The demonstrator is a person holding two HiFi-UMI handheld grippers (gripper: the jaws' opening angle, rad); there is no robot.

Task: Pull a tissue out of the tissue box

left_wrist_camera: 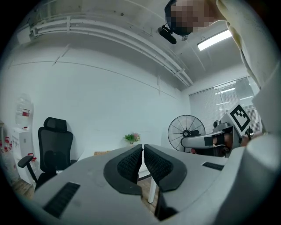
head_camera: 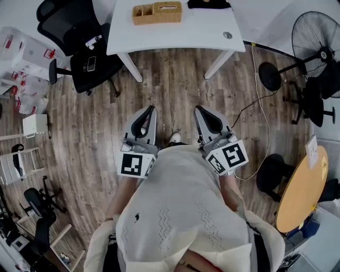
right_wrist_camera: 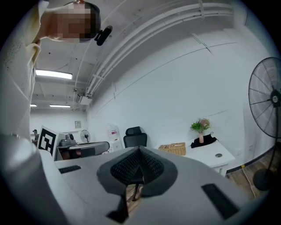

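A woven wicker tissue box stands on the white table at the far end, beside a wicker tray; in the right gripper view both show as one wicker shape. My left gripper and right gripper are held close to the person's torso over the wooden floor, well short of the table. Each is shut, with nothing between its jaws. The left gripper points toward the table, and so does the right gripper.
A black office chair stands left of the table. A standing fan and a round wooden table are at the right. A cable trails over the floor. Shelves and boxes line the left side. A potted plant is on the table.
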